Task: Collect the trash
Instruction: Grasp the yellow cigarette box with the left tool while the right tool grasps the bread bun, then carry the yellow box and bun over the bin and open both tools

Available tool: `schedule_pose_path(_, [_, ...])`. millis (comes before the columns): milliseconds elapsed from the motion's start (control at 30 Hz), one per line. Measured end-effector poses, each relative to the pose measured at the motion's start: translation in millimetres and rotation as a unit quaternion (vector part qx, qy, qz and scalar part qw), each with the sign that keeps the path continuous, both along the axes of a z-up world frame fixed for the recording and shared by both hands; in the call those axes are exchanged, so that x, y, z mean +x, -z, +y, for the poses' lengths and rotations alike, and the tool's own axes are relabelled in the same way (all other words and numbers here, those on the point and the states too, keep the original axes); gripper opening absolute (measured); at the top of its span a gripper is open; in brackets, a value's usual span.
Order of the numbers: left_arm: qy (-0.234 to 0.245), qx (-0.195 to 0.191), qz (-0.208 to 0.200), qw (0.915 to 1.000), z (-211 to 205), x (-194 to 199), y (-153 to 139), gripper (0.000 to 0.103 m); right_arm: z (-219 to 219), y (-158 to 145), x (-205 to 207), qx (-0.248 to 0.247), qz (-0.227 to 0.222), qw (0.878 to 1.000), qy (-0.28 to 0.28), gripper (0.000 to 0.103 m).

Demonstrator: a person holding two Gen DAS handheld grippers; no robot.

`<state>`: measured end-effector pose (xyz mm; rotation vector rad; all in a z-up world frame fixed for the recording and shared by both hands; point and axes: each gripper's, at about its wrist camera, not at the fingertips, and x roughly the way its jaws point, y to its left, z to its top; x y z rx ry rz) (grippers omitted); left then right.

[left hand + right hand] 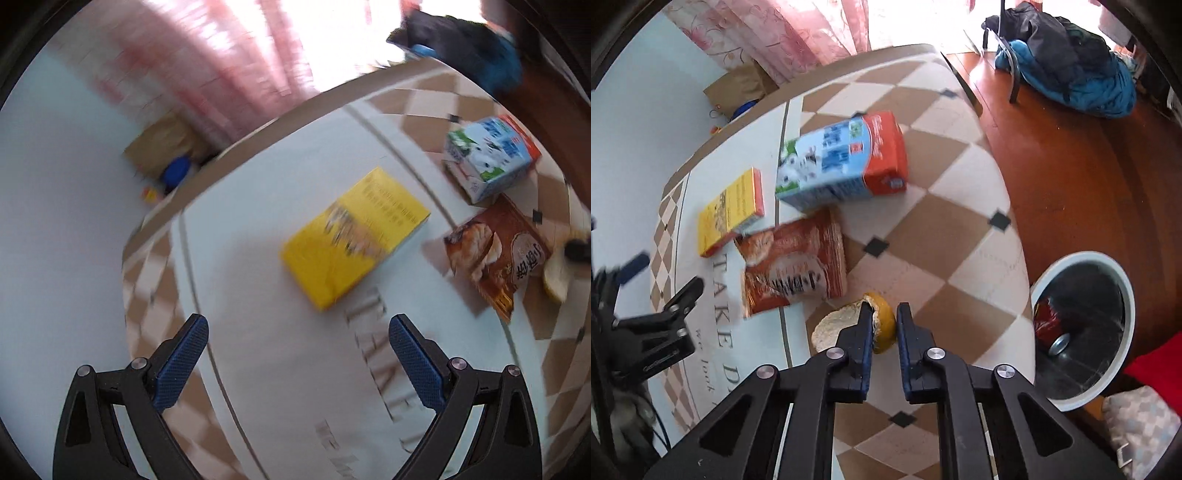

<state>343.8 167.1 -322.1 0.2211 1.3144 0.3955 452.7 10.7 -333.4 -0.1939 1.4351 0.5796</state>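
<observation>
Checkered tablecloth (945,221) over wood floor (1063,177) — left gripper (297,326) jaws wide, empty; right gripper (884,314) jaws pinching peel (882,325).

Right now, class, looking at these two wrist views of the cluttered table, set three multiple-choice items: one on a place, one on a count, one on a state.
1. Where does the white-rimmed round bin stand?
A. On the table
B. On the wooden floor beside the table
C. Under the pink curtain

2. How many packages lie on the table?
A. One
B. Five
C. Three

3. How does the left gripper stand?
A. Open, nothing between its fingers
B. Shut on the yellow box
C. Shut on the carton

Answers:
1 B: the bin sits on the floor off the checked tablecloth.
2 C: flat yellow cardboard box, blue-and-white milk carton, brown snack bag.
3 A: its blue pads are wide apart over bare cloth.
</observation>
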Motion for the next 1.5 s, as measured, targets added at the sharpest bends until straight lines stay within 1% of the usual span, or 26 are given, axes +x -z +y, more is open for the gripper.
schedule_pose_path(100, [0.073,-0.004,0.02,0.9971,0.6,19.5,5.4,0.1,6.0,-5.8,15.6,-0.011,-0.006,1.0,-0.004,0.013])
schedule_pose_path(167, [0.101,-0.016,0.033,0.9942,4.0,30.8,10.7,0.099,10.9,-5.0,25.0,-0.017,0.002,1.0,-0.004,0.012])
schedule_pose_path(267, [0.126,-0.046,0.051,0.9897,11.7,45.8,18.8,0.099,16.0,0.7,32.6,-0.023,0.014,1.0,-0.004,0.012])
schedule_pose_path(400, [0.142,-0.086,0.055,0.9847,16.4,56.4,23.1,0.099,16.9,10.4,33.6,-0.027,0.024,0.999,-0.004,0.012])
schedule_pose_path(433, [0.147,-0.094,0.057,0.983,15.7,57.5,22.7,0.098,16.6,12.7,33.2,-0.028,0.027,0.999,-0.004,0.012])
schedule_pose_path(500, [0.156,-0.105,0.056,0.9805,15.5,56.9,22.1,0.091,15.6,15.1,31.7,-0.027,0.028,0.999,-0.004,0.012])
schedule_pose_path(533, [0.155,-0.125,0.057,0.9783,15.6,55.3,19.6,0.081,14.8,14.9,31.5,-0.026,0.028,0.999,-0.004,0.012])
schedule_pose_path(567, [0.153,-0.142,0.057,0.9763,15.7,53.5,19.0,0.068,13.5,14.9,31.0,-0.025,0.03,0.999,-0.003,0.012])
schedule_pose_path(600, [0.151,-0.151,0.058,0.9752,14.9,51.8,17.9,0.068,12.1,14.9,30.3,-0.023,0.031,0.999,-0.003,0.012])
schedule_pose_path(633, [0.147,-0.145,0.056,0.9768,12.5,48.2,17.3,0.067,11.6,14.8,28.9,-0.023,0.031,0.999,-0.003,0.012])
schedule_pose_path(700, [0.137,-0.151,0.054,0.9775,10.8,42.4,16.7,0.066,10.3,13.9,25.2,-0.024,0.03,0.999,-0.007,0.012])
schedule_pose_path(800, [0.104,-0.153,0.046,0.9817,4.2,24.9,14.1,0.065,6.7,11.4,17.6,-0.019,0.032,0.999,-0.009,0.011])
schedule_pose_path(833, [0.086,-0.152,0.041,0.9837,0.9,13.2,12.1,0.065,5.2,10.1,15.6,-0.017,0.032,0.999,-0.009,0.011])
schedule_pose_path(900, [0.063,-0.158,0.03,0.985,-2.7,-2.0,8.3,0.064,-0.2,7.0,8.5,-0.013,0.033,0.999,-0.011,0.011])
schedule_pose_path(933, [0.035,-0.158,0.026,0.9865,-4.0,-16.2,7.9,0.064,-3.3,5.7,5.5,-0.011,0.033,0.999,-0.012,0.011])
schedule_pose_path(1000, [0.006,-0.171,0.015,0.9851,-6.6,-35.9,6.9,0.064,-9.0,4.1,-2.3,-0.011,0.032,0.999,-0.017,0.011])
schedule_pose_path(1033, [-0.012,-0.171,0.01,0.9852,-9.9,-48.9,7.7,0.064,-11.5,3.5,-5.8,-0.011,0.032,0.999,-0.019,0.011])
schedule_pose_path(1067, [-0.013,-0.171,0.003,0.9851,-13.2,-56.0,7.9,0.064,-13.5,3.4,-8.3,-0.013,0.03,0.999,-0.02,0.011])
schedule_pose_path(1133, [-0.011,-0.157,-0.004,0.9876,-20.7,-66.5,9.3,0.065,-16.2,2.9,-13.4,-0.016,0.029,0.999,-0.02,0.011])
schedule_pose_path(1167, [-0.018,-0.159,-0.01,0.987,-21.8,-69.5,9.1,0.065,-18.3,2.8,-15.6,-0.016,0.029,0.999,-0.019,0.011])
schedule_pose_path(1233, [-0.034,-0.167,-0.015,0.9853,-19.9,-70.7,8.3,0.065,-19.2,1.6,-20.2,-0.016,0.03,0.999,-0.016,0.011])
schedule_pose_path(1333, [-0.034,-0.158,-0.017,0.9867,-25.9,-76.1,3.5,0.062,-21.8,-2.7,-26.4,-0.013,0.027,0.999,-0.015,0.011])
schedule_pose_path(1400, [-0.034,-0.154,-0.023,0.9872,-21.5,-67.1,4.3,0.061,-26.3,-8.0,-31.5,-0.01,0.021,1.0,-0.013,0.011])
schedule_pose_path(1500, [-0.056,-0.138,-0.055,0.9873,-33.4,-83.2,-16.3,0.061,-33.3,-14.2,-39.1,-0.003,0.014,1.0,-0.01,0.011])
